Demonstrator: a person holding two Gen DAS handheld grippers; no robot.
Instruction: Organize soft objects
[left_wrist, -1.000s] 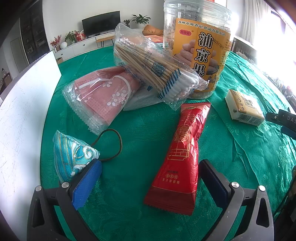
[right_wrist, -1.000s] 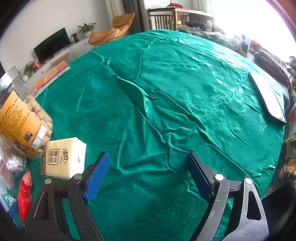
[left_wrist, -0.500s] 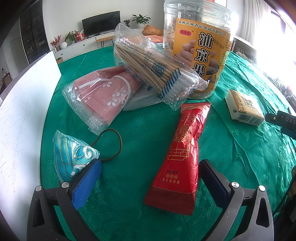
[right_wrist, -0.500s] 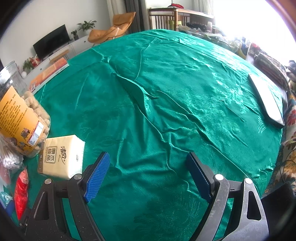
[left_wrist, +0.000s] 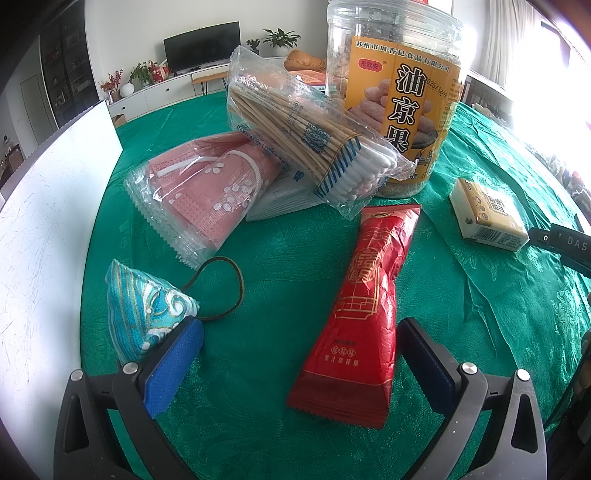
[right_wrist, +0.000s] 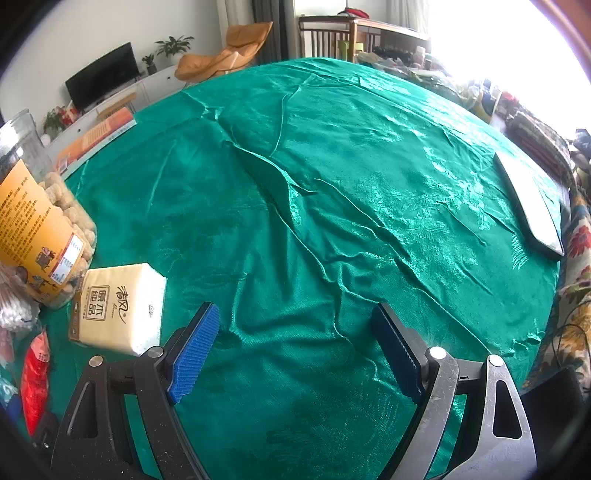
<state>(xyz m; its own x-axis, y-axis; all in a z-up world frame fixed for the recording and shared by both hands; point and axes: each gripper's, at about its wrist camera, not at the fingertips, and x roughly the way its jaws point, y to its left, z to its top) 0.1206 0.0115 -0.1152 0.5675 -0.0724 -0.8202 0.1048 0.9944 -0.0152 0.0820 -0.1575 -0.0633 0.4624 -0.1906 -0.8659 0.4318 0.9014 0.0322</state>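
Long red crinkly snack packet (left_wrist: 364, 302) lying lengthwise just ahead of the wide-open, empty left gripper (left_wrist: 295, 354), nearer than the open, empty right gripper (right_wrist: 299, 345).

The far clear jar (left_wrist: 397, 92) carries an orange label reading 油京果 beneath 苏州市周香记食品有限公司. The tissue pack (right_wrist: 118, 308) at left reads 清风 and 原木纯品.
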